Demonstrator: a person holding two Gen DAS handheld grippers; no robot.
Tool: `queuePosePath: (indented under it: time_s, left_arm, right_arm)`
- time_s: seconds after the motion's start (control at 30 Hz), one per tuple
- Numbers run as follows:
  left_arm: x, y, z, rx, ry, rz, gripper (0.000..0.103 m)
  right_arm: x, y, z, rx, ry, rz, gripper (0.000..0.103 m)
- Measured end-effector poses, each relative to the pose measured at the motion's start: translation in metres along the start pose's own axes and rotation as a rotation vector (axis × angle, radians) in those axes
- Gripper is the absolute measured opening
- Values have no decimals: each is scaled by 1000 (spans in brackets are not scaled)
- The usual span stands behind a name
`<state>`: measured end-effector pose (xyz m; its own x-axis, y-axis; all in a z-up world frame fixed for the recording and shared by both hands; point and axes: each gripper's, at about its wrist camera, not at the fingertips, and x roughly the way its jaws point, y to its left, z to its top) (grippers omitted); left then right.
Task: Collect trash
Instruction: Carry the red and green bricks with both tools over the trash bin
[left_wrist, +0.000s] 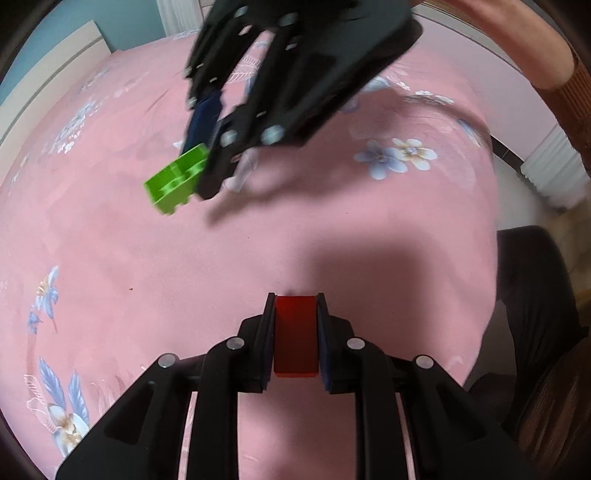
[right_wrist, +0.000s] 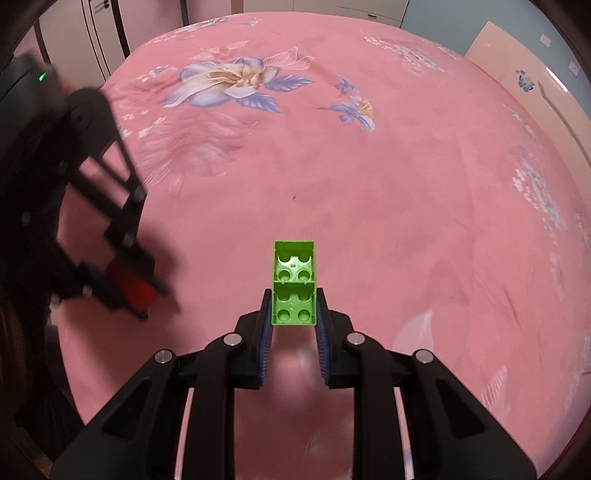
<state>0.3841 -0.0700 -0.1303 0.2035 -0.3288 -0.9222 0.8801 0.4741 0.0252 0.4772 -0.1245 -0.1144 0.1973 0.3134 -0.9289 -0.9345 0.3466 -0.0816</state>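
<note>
Over the bed (right_wrist: 406, 184), left gripper (left_wrist: 295, 332) pinched a red block (left_wrist: 295, 339), right gripper (right_wrist: 293, 314) a green brick (right_wrist: 294, 284); both jaws needed firm squeeze until a bin appeared.

Pink bedspread (right_wrist: 388, 221) fills both views, printed with pale blue and white flowers, one big bloom (right_wrist: 229, 83) near the far edge in the right wrist view. Beyond the bed, a blue-grey wall (right_wrist: 443, 22) and a cream headboard panel (right_wrist: 517, 62). On the other side, white wardrobe doors (right_wrist: 96, 33) with dark trim. In the left wrist view, a white radiator (left_wrist: 554, 173) stands off to the right, with a dark chair (left_wrist: 535, 295) just beside the bed. Soft shadows lie across the cover.
</note>
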Motion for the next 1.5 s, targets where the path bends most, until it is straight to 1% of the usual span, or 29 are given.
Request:
queuePosePath:
  time_s: [0.17,0.33,0.5,0.73,0.97,1.23,1.4,1.5]
  left_arm:
    - [-16,-10,-2,26,-4,5,22]
    - [-34,-23,-10,64,11,24,22]
    - [-51,-37,-18,101,16,38,22]
    - [-80,-66,-36,139,28,53,22]
    - [-99,-94,-56,172,42,50,22]
    - [-117,-140,-80,231,60,34,22]
    - [-121,-168,-94,276,70,14,22]
    - [-120,-184,-103,300,73,-1,22]
  right_arm:
    - [-29,20,-19,2,4,-17,22]
    - [-60,47,-39,-1,5,-34,22]
    - [-89,80,-60,-13,13,-54,22]
    - [-123,130,-71,-49,0,-80,22]
    - [-140,186,-80,-74,23,-92,22]
    - [-152,252,-92,-98,51,-93,22]
    - [-157,291,-95,-132,43,-87,22]
    - [-155,311,-97,-156,56,-82,22]
